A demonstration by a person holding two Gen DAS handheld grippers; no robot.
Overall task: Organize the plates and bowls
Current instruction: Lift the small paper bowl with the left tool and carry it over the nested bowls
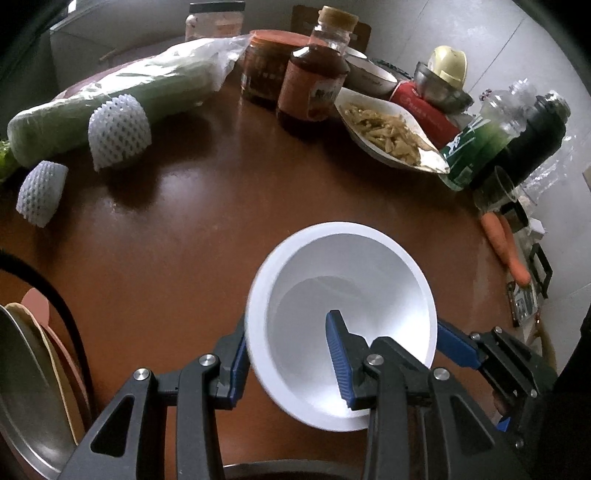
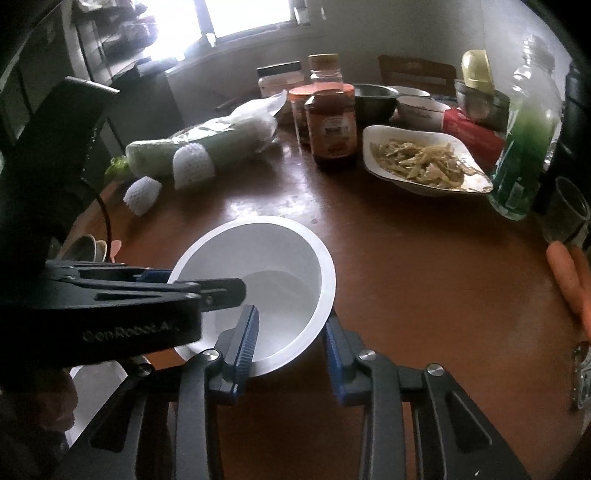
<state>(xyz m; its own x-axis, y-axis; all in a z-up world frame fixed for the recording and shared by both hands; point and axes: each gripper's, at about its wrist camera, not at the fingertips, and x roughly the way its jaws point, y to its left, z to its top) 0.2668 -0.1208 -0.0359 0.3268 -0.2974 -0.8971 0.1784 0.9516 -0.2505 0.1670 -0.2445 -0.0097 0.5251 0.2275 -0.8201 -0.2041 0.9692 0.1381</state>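
Grippers both straddle the empty white plastic bowl's wall above the brown table: left gripper clamped on it, right gripper narrowly parted around the rim, contact unclear.

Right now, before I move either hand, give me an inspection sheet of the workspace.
Surface: brown table, glossy, bare in the middle.
Job's things: white bowl tilted, empty; stacked plates at the left edge.
Clutter: wrapped cabbage, foam nets, sauce bottle, dish of food, green bottle, carrots.
Grippers: left gripper jaws straddle the bowl's near-left wall, one finger inside, one outside; right gripper straddles the opposite wall the same way. Whether the pads press, cannot tell.
Cables: black cable curving beside the plates.
Surroundings: bright window, chair back behind the table.
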